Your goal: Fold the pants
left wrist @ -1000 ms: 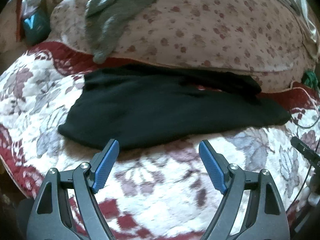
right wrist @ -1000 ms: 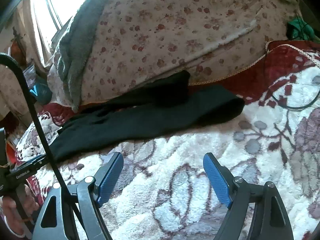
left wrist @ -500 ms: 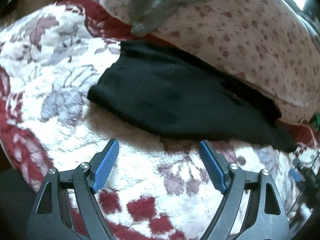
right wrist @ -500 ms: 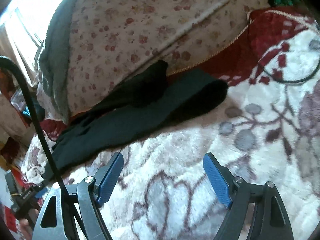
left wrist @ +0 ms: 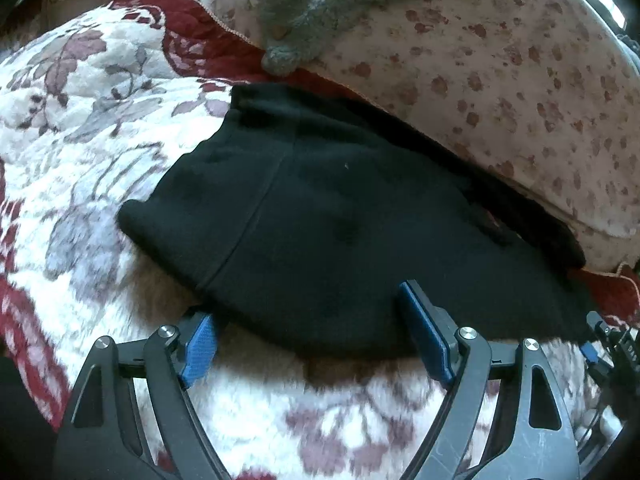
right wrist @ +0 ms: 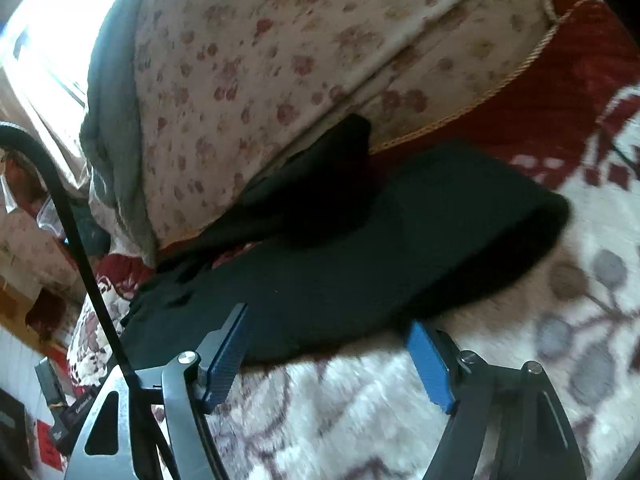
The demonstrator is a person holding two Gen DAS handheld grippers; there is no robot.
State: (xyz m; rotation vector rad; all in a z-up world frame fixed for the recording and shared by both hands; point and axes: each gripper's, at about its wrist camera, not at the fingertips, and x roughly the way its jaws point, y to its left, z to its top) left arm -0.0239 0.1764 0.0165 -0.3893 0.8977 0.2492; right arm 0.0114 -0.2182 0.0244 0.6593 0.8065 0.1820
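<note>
The black pants [left wrist: 340, 216] lie flat on the fleecy floral blanket [left wrist: 80, 152], and everything else here is placed from them. Behind them rises a pale quilt with small red flowers [left wrist: 520, 80], its lower edge touching the pants' far side; a grey fleece garment [left wrist: 320, 8] is draped over the top of that quilt, well apart from the pants.

In the left wrist view, the left gripper [left wrist: 308, 340] sits at the pants' near edge with its jaws spread wide. The dark cloth reaches into the gap between the blue pads [left wrist: 424, 332] — one pad is partly tucked under the hem, the other lies over the fabric — yet the pads do not press on it.

In the right wrist view, the right gripper [right wrist: 332, 352] is at the near edge of the pants [right wrist: 360, 264] too, closer to the leg end. Its jaws are closing, though they stand far apart, and the pants' edge lies between them without being pinched. One leg is folded back against the quilt [right wrist: 280, 60] — the other runs out over the blanket [right wrist: 360, 420]. A black cable [right wrist: 80, 240] crosses this view on the side away from the leg end.
</note>
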